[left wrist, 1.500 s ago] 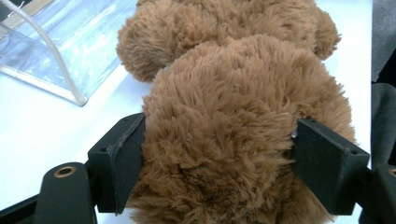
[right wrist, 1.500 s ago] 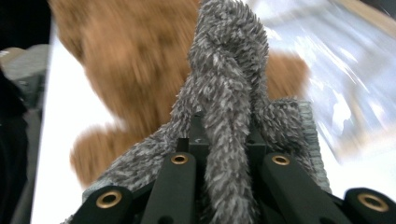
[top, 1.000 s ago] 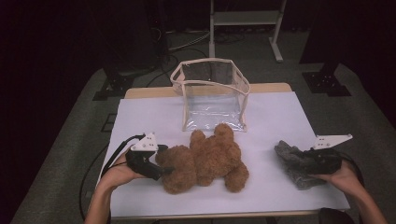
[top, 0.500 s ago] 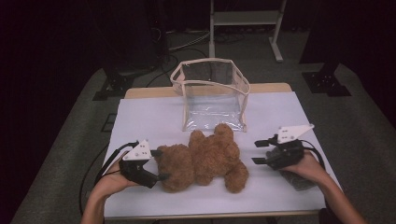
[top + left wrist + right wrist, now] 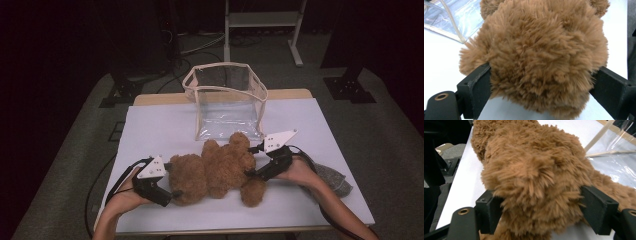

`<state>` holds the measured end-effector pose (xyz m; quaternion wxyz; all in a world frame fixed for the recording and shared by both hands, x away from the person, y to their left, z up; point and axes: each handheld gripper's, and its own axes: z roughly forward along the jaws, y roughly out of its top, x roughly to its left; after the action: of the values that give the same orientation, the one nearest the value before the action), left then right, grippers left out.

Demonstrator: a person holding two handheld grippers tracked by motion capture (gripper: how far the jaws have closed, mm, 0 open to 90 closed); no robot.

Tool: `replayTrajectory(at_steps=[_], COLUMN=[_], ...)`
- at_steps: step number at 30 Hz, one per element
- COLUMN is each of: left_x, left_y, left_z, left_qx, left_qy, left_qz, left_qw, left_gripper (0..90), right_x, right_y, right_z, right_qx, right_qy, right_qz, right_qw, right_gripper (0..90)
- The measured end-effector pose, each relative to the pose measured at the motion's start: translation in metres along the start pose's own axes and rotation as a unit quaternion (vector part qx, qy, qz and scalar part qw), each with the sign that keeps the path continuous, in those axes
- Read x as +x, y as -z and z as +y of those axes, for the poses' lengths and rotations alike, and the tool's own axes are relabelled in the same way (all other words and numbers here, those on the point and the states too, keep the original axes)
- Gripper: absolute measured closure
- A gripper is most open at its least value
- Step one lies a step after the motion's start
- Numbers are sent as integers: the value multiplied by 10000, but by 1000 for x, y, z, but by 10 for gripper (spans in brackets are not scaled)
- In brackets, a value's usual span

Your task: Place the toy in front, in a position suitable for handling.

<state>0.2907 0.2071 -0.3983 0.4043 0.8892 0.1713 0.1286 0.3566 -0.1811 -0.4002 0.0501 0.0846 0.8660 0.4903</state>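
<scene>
Dark room w/ grey carpet around a white surface point(image 5: 160, 125). Brown teddy bear point(image 5: 220, 167) lies flat on it, between the two grippers. Left hand-held gripper point(image 5: 171, 189) sits at the bear's left end; in the left gripper view its jaws stand wide apart w/ the plush point(image 5: 541, 55) between them, fur brushing both inner faces. Right hand-held gripper point(image 5: 252, 160) is at the bear's other end; the right gripper view shows jaws spread either side of the fur point(image 5: 534, 180), touching it, not squeezed in. Clear bag w/ beige trim point(image 5: 227, 102) stands open just beyond both grippers, behind the bear. Grey plush item point(image 5: 332, 177) lies behind the right hand-held gripper, under the forearm.
</scene>
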Motion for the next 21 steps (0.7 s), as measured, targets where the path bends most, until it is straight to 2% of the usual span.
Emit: replayTrajectory(at_steps=[2,4,7,10,13,15,18,21], left_x=[2,5,6,6,8,9,9,5], left_y=[-4,-6,-7,-6,-4,-5,-8,-13], left_z=[-1,-2,-2,0,3,8,16,28], left_qx=[-15,-36,-130,-261,-393,-360,-409,-453], left_qy=[52,75,109,149,272,243,246,167], left_qz=[-2,-1,-11,-22,-71,-84,-241,-447], left_qw=[10000,10000,9999,9995,9988,9990,9986,9978], left_gripper=[103,153,285,343,350,350,350,349], right_x=[1,2,3,7,10,12,17,24], right_y=[-4,-8,-12,-11,-4,1,14,32], right_z=[0,-1,-3,-2,5,9,17,21], right_qx=[-41,-104,-155,-154,-227,-281,-258,-196], right_qy=[-10,-46,-125,-156,-190,-173,-145,-154], right_qz=[33,34,-24,-158,-215,-198,-202,-264], right_qw=[10000,9999,9998,9996,9993,9993,9994,9993], right_gripper=[250,323,471,569,596,598,599,599])
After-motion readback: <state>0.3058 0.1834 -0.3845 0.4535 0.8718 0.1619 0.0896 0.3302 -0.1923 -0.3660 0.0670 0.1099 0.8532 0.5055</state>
